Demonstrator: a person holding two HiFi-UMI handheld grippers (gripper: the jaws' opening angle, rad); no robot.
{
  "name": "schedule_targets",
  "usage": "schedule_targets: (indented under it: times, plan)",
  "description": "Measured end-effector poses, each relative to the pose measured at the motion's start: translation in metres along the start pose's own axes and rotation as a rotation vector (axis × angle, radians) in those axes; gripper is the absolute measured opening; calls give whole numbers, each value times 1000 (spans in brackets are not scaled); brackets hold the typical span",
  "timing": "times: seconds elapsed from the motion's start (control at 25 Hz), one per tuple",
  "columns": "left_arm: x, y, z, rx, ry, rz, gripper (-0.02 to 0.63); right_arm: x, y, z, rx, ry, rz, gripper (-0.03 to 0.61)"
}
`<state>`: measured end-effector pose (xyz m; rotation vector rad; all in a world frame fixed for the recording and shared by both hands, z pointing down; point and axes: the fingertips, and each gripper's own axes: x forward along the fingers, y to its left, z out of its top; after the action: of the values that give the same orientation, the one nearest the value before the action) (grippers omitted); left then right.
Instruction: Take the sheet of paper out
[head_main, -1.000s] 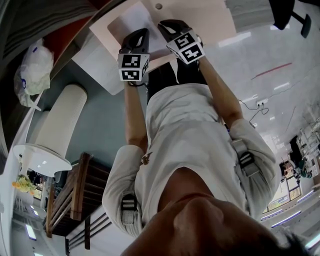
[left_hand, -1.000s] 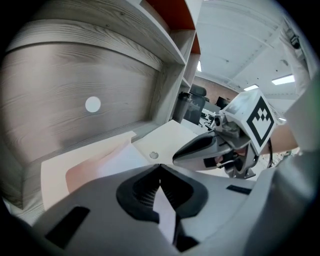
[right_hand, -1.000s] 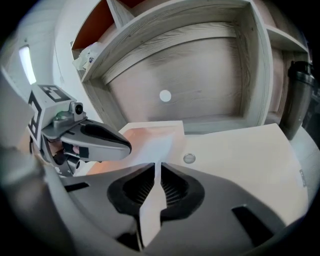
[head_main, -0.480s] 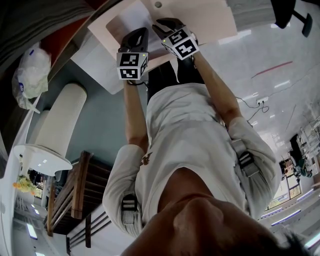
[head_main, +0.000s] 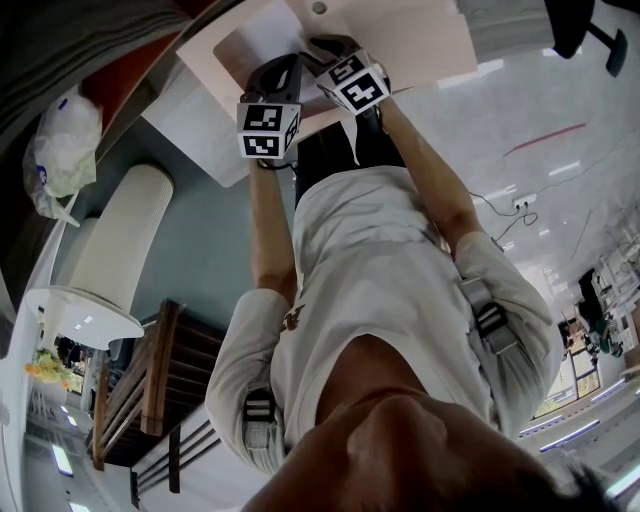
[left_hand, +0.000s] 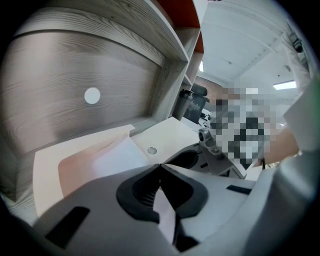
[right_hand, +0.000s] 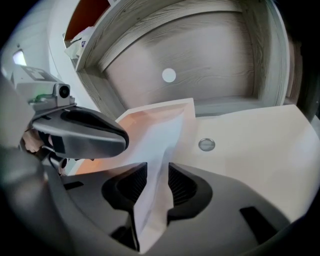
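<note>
A white sheet of paper (left_hand: 117, 155) lies half out of a cream folder (left_hand: 65, 155) on the desk. My left gripper (left_hand: 160, 167) is shut on the sheet's near edge, and the paper runs down between its closed jaws. My right gripper (right_hand: 157, 182) has just been opening. Its jaws stand apart with a fold of the sheet (right_hand: 165, 145) loose between the pads. In the head view both grippers sit side by side over the sheet (head_main: 262, 35), the left gripper (head_main: 280, 75) close beside the right gripper (head_main: 325, 45).
The pale desk (right_hand: 260, 145) has a round metal grommet (right_hand: 206, 144) just right of the folder. A grey wood back panel (right_hand: 200, 60) and shelf walls close it in behind and at the sides. A white bag (head_main: 65, 140) lies far left.
The right gripper has shifted left and further over the desk, so its marker cube now sits close against the left one. The left gripper has stayed put.
</note>
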<state>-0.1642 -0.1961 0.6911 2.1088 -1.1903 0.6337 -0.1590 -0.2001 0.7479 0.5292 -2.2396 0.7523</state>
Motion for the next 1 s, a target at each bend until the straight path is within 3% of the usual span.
schedule_targets:
  times: [0.16, 0.68, 1.0]
  plan:
    - [-1, -2, 0, -1, -1, -2, 20, 4, -4, -6, 3, 19, -20, 144]
    - [6, -6, -3, 1, 14, -17, 20, 7, -15, -11, -108, 31, -106, 34]
    - [12, -11, 2, 5, 16, -26, 20, 5, -16, -9, -124, 41, -102, 21]
